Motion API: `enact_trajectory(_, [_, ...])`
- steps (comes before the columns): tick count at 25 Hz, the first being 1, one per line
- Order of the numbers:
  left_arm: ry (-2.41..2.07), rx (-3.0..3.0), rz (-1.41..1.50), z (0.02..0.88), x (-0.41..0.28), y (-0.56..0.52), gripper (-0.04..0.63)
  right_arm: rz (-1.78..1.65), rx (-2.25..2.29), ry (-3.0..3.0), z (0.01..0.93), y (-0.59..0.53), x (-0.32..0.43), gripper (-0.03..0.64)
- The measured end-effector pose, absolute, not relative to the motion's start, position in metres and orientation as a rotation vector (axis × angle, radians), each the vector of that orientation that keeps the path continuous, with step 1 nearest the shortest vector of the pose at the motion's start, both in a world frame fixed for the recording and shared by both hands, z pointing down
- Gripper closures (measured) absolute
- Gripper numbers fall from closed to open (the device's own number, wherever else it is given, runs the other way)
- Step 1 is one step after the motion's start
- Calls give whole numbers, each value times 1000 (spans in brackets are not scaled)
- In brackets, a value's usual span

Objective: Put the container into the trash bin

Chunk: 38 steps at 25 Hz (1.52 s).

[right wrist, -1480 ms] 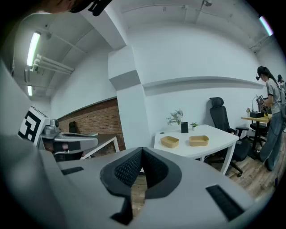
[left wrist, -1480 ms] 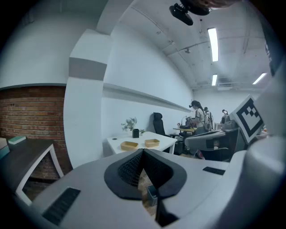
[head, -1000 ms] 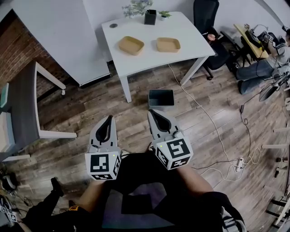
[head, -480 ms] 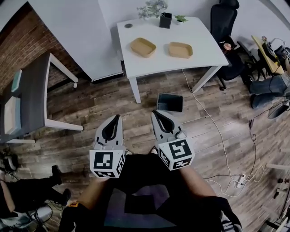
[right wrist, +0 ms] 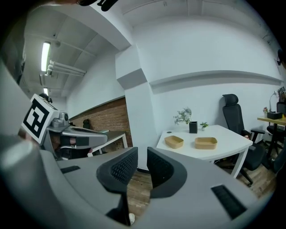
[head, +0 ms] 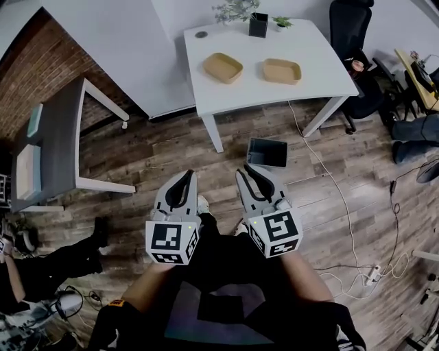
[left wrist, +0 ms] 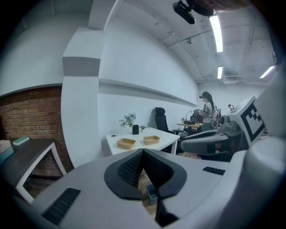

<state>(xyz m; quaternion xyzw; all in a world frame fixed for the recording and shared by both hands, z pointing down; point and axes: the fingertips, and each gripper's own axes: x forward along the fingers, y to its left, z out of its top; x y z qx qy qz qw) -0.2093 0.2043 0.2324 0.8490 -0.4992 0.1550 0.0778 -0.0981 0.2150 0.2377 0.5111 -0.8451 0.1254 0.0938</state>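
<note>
The left hand-held gripper (head: 185,177) has its jaws pressed together with nothing between them. The right hand-held gripper (head: 245,171) has its jaws opening, a narrow gap between the pads and only the wooden floor (head: 171,147) seen through it. Both are held side by side close in front of the person's body, forearms reaching forward from the bottom of the head view. Each points ahead and a little downward, its marker cube turned up toward the head camera.

Just beyond the right hand-held gripper's tips, the grey trash bin (head: 267,153) stands on the floor, near a leg of the white table (head: 322,62). On the table lie two tan containers, well apart from both grippers: the left container (head: 222,67) and the right container (head: 282,70), side by side but not touching. Behind them, at the table's far edge, stand a black pot (head: 258,25) and small green plants (head: 235,9). A black office chair (head: 348,27) is to the right of the table. A dark grey table (head: 58,140) stands at the left by a brick wall (head: 27,75).
</note>
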Motion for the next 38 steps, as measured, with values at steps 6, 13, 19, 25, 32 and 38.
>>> enact_trajectory(6, [-1438, 2551, 458, 249, -205, 157, 586, 374, 1510, -2433, 254, 178, -98, 537])
enact_trajectory(13, [-1390, 2620, 461, 248, -221, 79, 586, 353, 1533, -2348, 259, 106, -117, 535])
enact_trajectory(19, [-1331, 2650, 455, 246, -250, 25, 584, 340, 1583, -2280, 258, 49, -134, 529])
enact_trajectory(25, [-1239, 2675, 489, 250, -278, -10, 491, 343, 1634, -2217, 258, 11, -151, 511])
enact_trajectory(32, [-1249, 2648, 476, 251, -302, -34, 438, 304, 1594, -2190, 262, -21, -166, 472])
enact_trajectory(38, [-1268, 2599, 500, 264, -306, -56, 406, 306, 1535, -2186, 275, -55, -161, 426])
